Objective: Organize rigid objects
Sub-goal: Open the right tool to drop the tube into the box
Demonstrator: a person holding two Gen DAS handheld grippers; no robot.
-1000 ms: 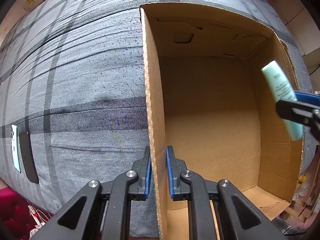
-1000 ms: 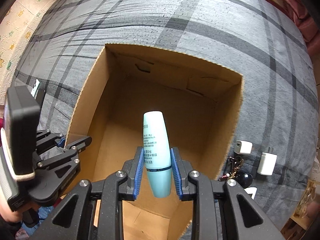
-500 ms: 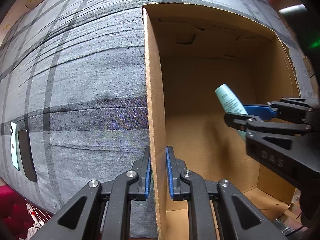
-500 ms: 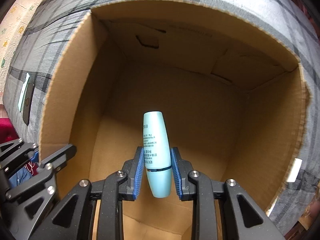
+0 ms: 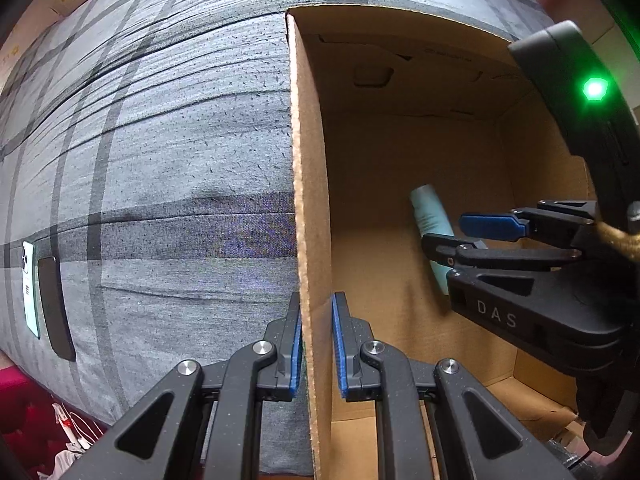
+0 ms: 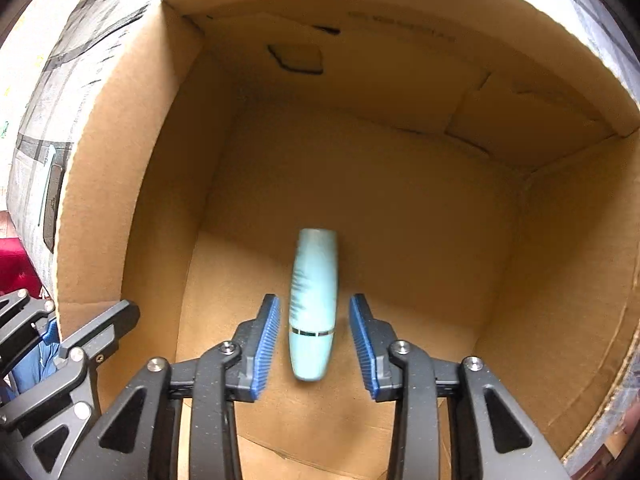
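The right gripper [image 6: 314, 336] is lowered inside the open cardboard box [image 6: 132, 184], which sits on a bed covered in grey plaid cloth [image 5: 160, 160]. Its jaws have just been opening, and the pale blue-green bottle [image 6: 314, 304] lies between the blue pads with a clear gap on either side; neither pad presses on it, so it is released, not held. The bottle's long axis runs straight forward along the fingers, its narrower capped end toward the camera, its blunt end toward the far wall of the box. Its outline is blurred, which suggests it is dropping toward the box floor, though contact with the floor cannot be confirmed. It is a slim, smooth, rounded container with a thin dark band near the cap and dark print along one side, illegible here. The left gripper [image 5: 316, 344] is closed down on the near-left wall of the box, one pad outside and one inside, steadying it. The right gripper is much the nearer to the bottle. In my judgement the coming move is a straight lift of the right gripper clear of the box; the risk is a pad clipping the bottle. A phone and a dark flat object [image 5: 56, 304] lie near the bed's left edge.
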